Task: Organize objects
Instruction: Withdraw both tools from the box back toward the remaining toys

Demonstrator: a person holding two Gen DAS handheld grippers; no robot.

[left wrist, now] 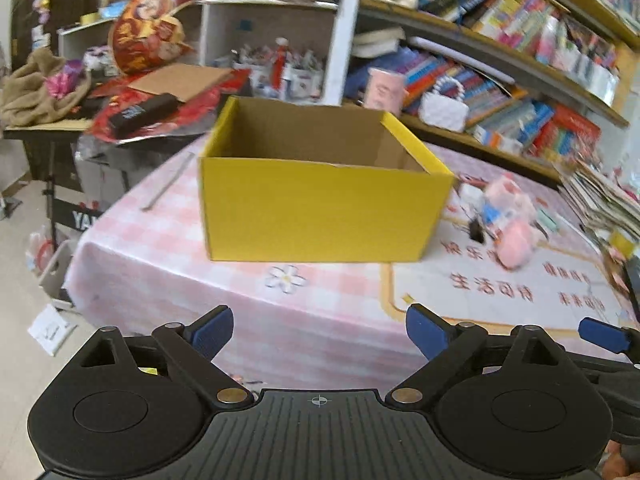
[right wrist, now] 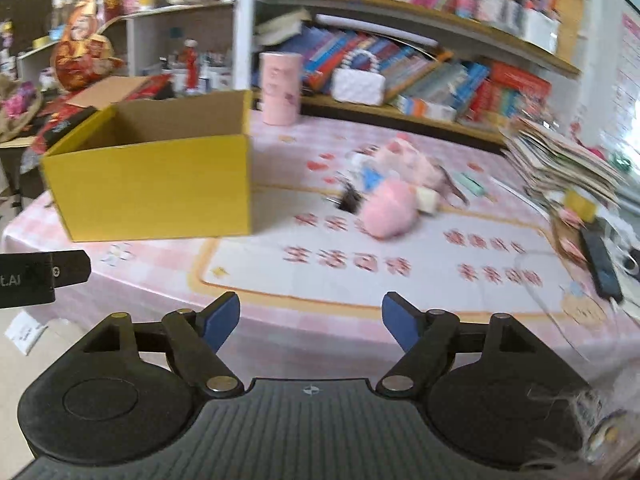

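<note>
An open yellow cardboard box (left wrist: pixel 320 216) (right wrist: pixel 160 188) stands on the pink checked tablecloth (left wrist: pixel 160 264) (right wrist: pixel 360 320); only its brown inner walls show, and the floor of it is hidden. Right of the box lies a blurred heap of small things: a pink plush toy (left wrist: pixel 516 236) (right wrist: pixel 390 210), a black clip and pastel bits. My left gripper (left wrist: pixel 318 330) hovers in front of the box, open, with nothing between its blue pads. My right gripper (right wrist: pixel 311 320) is open and bare too, short of the plush heap.
A pink cup (right wrist: pixel 280 88) and a white beaded handbag (right wrist: pixel 358 84) stand at the table's back by crowded bookshelves. A stack of papers (right wrist: pixel 560 164) and a black device (right wrist: pixel 600 264) fill the right edge. The table's left edge drops to the floor.
</note>
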